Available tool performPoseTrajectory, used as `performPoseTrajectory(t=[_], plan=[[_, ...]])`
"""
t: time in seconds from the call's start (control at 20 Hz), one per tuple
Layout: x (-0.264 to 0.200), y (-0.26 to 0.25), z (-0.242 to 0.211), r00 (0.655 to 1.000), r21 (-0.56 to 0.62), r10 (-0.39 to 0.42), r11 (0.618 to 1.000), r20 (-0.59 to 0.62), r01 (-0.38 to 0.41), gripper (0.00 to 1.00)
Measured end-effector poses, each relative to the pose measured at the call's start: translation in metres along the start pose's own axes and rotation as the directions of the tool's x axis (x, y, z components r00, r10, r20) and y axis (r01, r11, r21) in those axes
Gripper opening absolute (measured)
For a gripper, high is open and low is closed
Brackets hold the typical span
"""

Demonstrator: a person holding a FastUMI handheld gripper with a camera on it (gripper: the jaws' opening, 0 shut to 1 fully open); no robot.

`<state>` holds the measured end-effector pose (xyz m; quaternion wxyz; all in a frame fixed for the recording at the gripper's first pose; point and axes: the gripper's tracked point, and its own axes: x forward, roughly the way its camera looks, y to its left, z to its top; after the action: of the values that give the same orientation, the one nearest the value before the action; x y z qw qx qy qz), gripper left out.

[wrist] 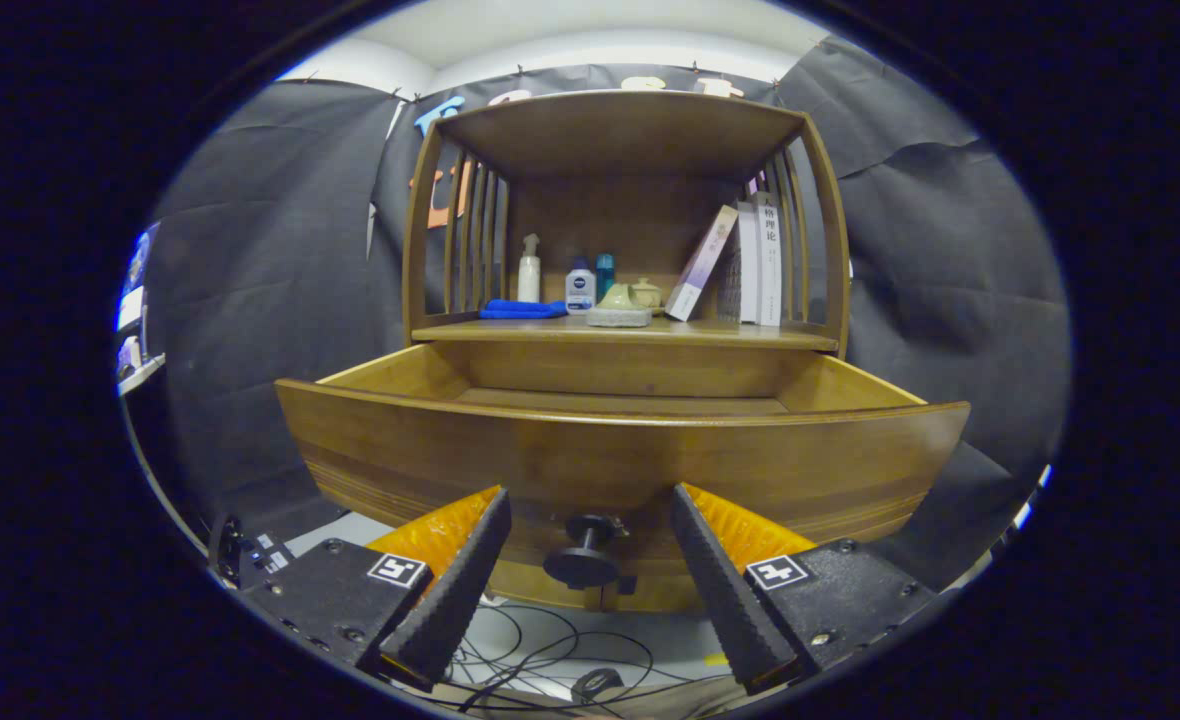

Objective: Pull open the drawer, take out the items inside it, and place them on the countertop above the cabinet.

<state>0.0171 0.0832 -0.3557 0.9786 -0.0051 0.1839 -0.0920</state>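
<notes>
Flanking the drawer (620,455) knob (583,552), fingers (450,590) spread apart.

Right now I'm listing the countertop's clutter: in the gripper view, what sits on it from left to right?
Blue cloth → spray bottle → white bottle → teal bottle → green teapot → leaning book → upright books. The gripper is open, its fingers either side of the drawer knob.
</notes>
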Motion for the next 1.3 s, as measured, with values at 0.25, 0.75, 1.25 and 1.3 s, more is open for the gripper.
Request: performPoseTrajectory(t=[0.25, 0.75, 1.25, 1.3], plan=[[0.003, 0.001, -0.001, 0.998, -0.04, -0.069, 0.997, 0.015, 0.069, 1.0], [0.016, -0.002, 0.006, 0.993, 0.016, -0.116, 0.993, 0.007, 0.116, 1.0], [0.048, 0.004, 0.026, 0.992, 0.018, -0.124, 0.992, -0.012, 0.124, 1.0], [0.051, 0.004, 0.029, 0.992, 0.007, -0.126, 0.992, -0.008, 0.126, 1.0]])
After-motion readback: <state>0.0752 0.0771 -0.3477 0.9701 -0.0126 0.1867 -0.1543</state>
